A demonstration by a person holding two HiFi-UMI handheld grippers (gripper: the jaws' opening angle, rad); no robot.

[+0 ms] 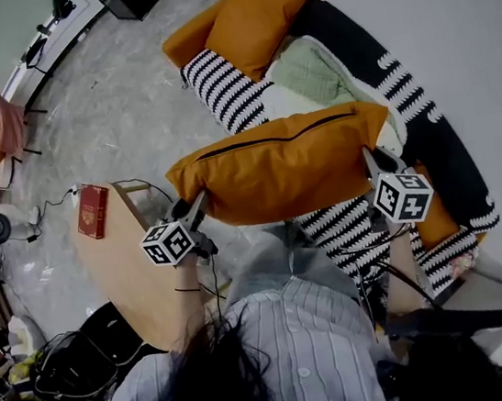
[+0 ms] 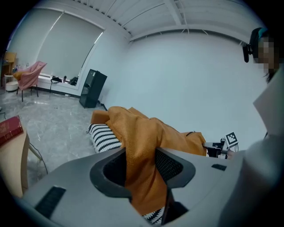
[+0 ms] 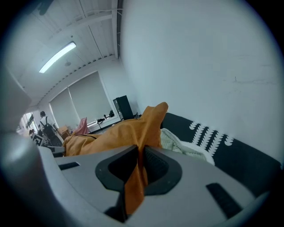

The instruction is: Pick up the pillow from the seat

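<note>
The orange pillow [image 1: 283, 164] hangs in the air above the striped sofa seat [image 1: 228, 91], stretched lengthwise between both grippers. My left gripper [image 1: 198, 207] is shut on the pillow's left end. In the left gripper view a thick fold of the orange pillow [image 2: 146, 133] fills the jaws of the left gripper [image 2: 141, 162]. My right gripper [image 1: 371, 161] is shut on the pillow's right corner. In the right gripper view a thin flap of the pillow [image 3: 120, 133] is pinched in the right gripper [image 3: 141, 164].
A second orange pillow [image 1: 253, 14] leans at the sofa's far end, beside a pale green blanket [image 1: 312, 70]. A wooden table [image 1: 137, 276] with a red book [image 1: 92, 211] stands at my left. A black speaker [image 2: 92, 88] and a pink-draped chair [image 2: 29, 77] stand farther off.
</note>
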